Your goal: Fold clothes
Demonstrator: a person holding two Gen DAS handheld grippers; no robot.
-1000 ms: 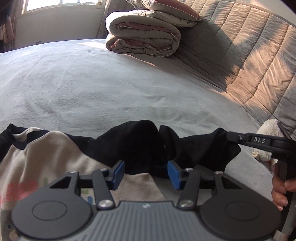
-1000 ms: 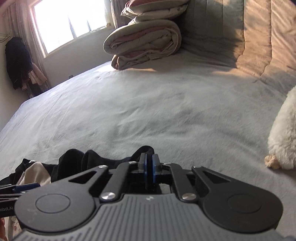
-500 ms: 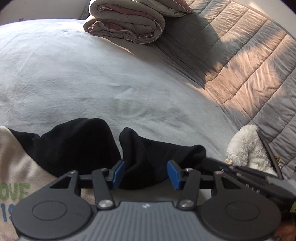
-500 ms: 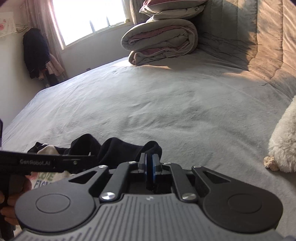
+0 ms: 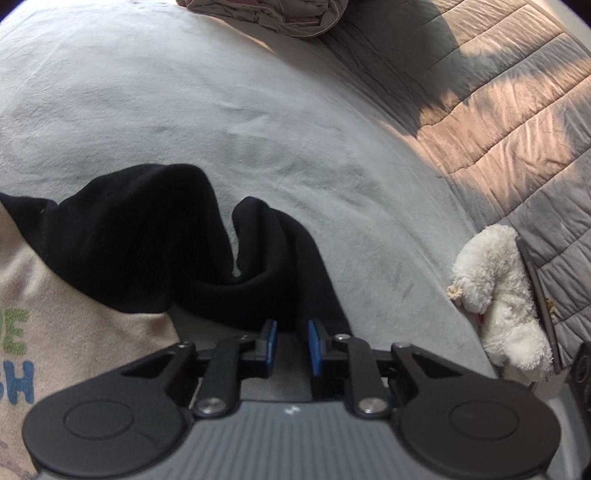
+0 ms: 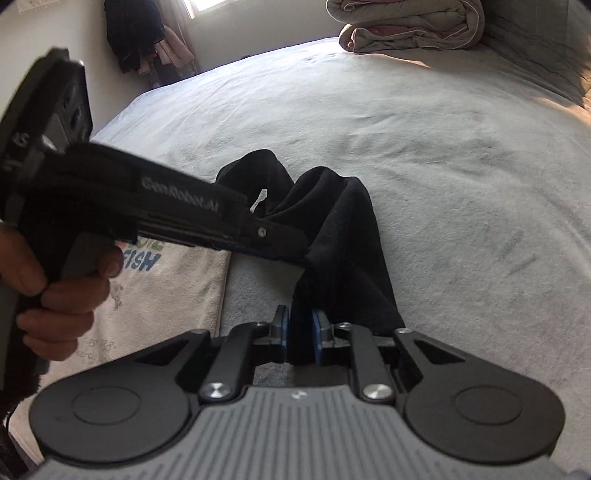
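On the pale grey bed sheet (image 5: 229, 110) lies a cream T-shirt with black sleeves and a colourful printed front (image 6: 173, 280), its black sleeve (image 5: 280, 273) bunched into folds and stretched toward both cameras. The right gripper (image 6: 298, 334) has its blue-padded fingers (image 6: 318, 332) pinched on a narrow strip of that black sleeve cloth, which runs up between them from the sheet. The left gripper (image 5: 289, 345) has its blue pads (image 5: 272, 338) at a narrow gap, with the lower edge of the black cloth just at their tips; whether the pads press the cloth cannot be told. In the right wrist view the left gripper's black body crosses from the left, held by the person's left hand (image 6: 55, 288) above the printed front. A white fluffy toy (image 5: 506, 302) lies at the sheet's edge beside a quilted grey headboard (image 5: 517, 110), and a rolled beige duvet (image 6: 410, 22) sits far off.
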